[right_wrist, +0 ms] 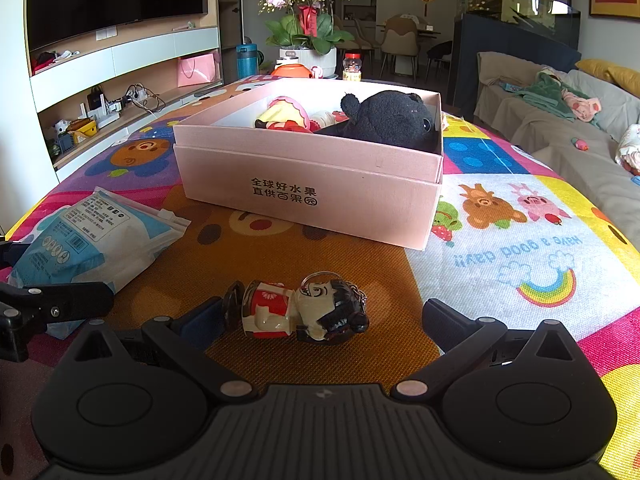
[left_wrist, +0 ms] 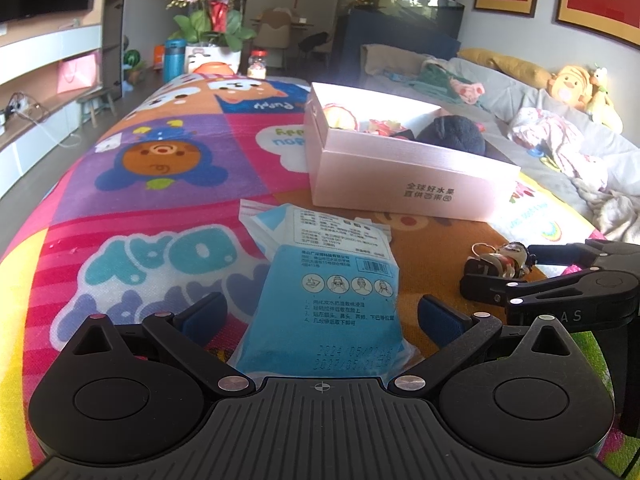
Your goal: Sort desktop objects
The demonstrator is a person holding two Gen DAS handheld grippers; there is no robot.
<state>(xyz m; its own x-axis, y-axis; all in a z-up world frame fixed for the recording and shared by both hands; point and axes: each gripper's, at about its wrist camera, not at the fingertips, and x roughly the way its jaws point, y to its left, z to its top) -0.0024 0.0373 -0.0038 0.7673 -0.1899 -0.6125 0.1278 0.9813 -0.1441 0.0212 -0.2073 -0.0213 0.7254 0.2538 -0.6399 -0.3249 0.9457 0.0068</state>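
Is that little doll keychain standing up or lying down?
Lying down. The doll keychain rests on its side on the mat, head toward the right, just ahead of the open right gripper, outside the pink box.

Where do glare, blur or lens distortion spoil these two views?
Left wrist view: sunlight blows out the far inner wall of the pink cardboard box; the date stamp on the blue plastic packet near the lens is soft; the patterned table mat bows at the edges. Right wrist view: even light, the small painted doll keychain is sharp; the same fisheye bowing shows.
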